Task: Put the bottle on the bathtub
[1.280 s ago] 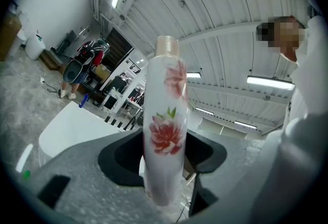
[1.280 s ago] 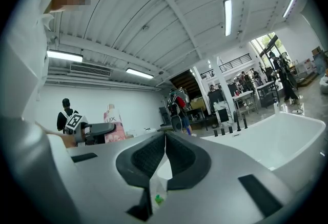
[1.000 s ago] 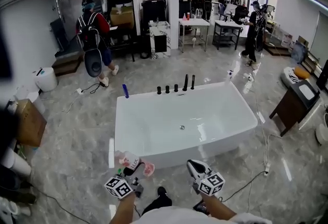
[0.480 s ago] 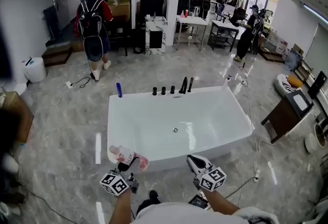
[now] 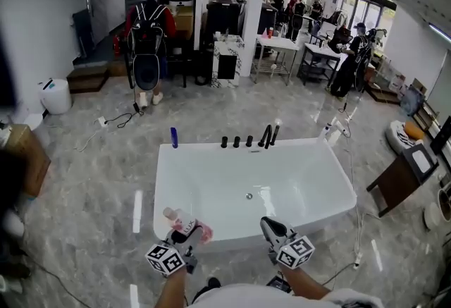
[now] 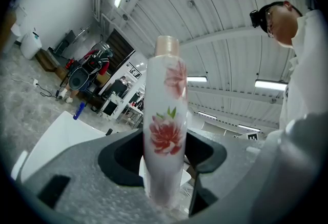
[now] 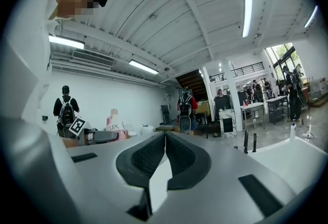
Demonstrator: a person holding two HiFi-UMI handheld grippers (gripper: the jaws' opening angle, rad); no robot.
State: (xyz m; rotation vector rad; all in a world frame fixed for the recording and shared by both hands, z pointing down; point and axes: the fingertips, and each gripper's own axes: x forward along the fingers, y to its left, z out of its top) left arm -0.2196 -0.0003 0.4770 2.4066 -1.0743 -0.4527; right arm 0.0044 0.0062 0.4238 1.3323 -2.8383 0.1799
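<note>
Bottle [image 6: 165, 115] first: a tall, slim cylinder of frosted white plastic printed with red flowers and green leaves, topped by a pale rounded cap. It is clamped between the grey, dimpled jaws of the left gripper [image 5: 184, 232], whose dark pads press on its lower body. In the head view it lies tilted at the lower left of the frame, cap toward the upper left, just over the near-left rim of the bathtub [image 5: 158, 190]. That tub is a glossy white rectangle with rounded corners and a small drain in its floor. A row of black taps [image 5: 248, 141] stands on its far rim, and a small blue bottle [image 5: 174, 137] stands at its far-left corner. The right gripper [image 7: 165, 154] is clenched on nothing, its ribbed dark pads meeting edge to edge; it sits at the lower middle of the frame beside the tub's near rim. The floor [image 5: 84, 180] is polished grey marble with bright reflections. Compared with a second ago, both grippers have closed in on the tub, the bottle having been short of its near-left corner then. The person with the backpack [image 5: 148, 32] has shifted right along the top of the frame.
</note>
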